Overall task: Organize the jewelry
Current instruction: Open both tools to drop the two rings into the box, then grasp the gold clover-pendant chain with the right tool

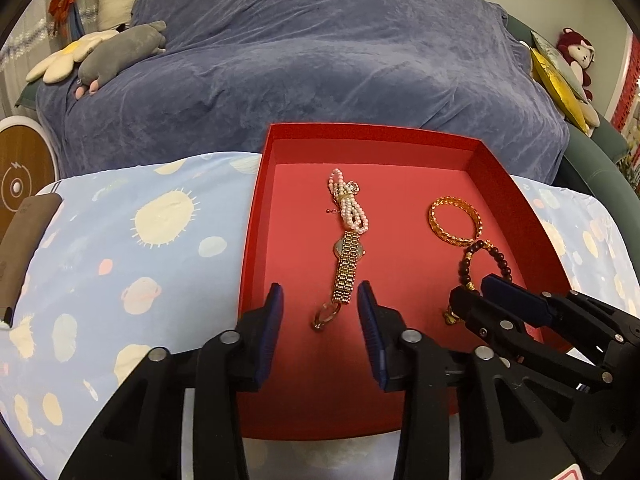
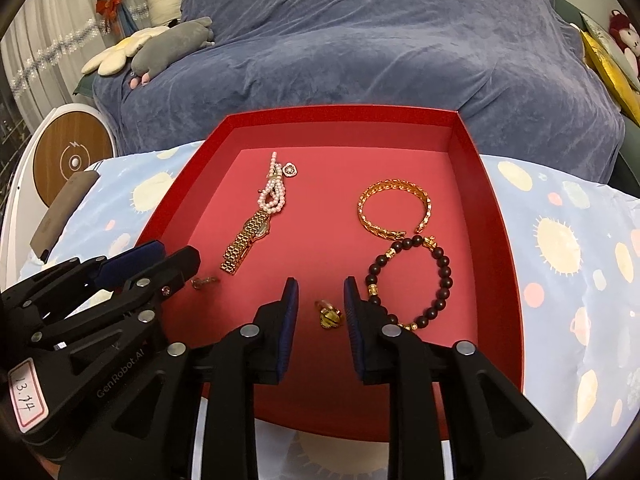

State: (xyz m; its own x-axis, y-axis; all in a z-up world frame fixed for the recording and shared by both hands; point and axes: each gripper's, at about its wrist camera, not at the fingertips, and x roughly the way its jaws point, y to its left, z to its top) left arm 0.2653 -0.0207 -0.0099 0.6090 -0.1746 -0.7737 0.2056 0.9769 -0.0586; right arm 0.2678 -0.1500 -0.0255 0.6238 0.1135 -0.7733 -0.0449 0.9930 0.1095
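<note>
The left gripper (image 1: 320, 304) is partly open. A small ring (image 1: 326, 315) lies between its blue pads, but the pads do not touch it. The end of a gold watch (image 1: 347, 264) lies there too.

The right gripper (image 2: 321, 300) is partly open as well. A little gold ring (image 2: 330, 315) sits between its pads (they do not press on it). Its right finger lies over part of a dark bead bracelet (image 2: 444, 276).

All the jewelry is in a red box (image 2: 492, 216) on a blue cloth with suns and dots (image 1: 120, 248). A pearl bracelet (image 1: 350, 204) touches the far end of the watch. A gold bangle (image 2: 394, 210) lies just beside the bead bracelet.

The left gripper's side says "GenRobot.AI" (image 2: 120, 372). A white sticker (image 2: 26, 396) on it has "13.74" written by hand.
</note>
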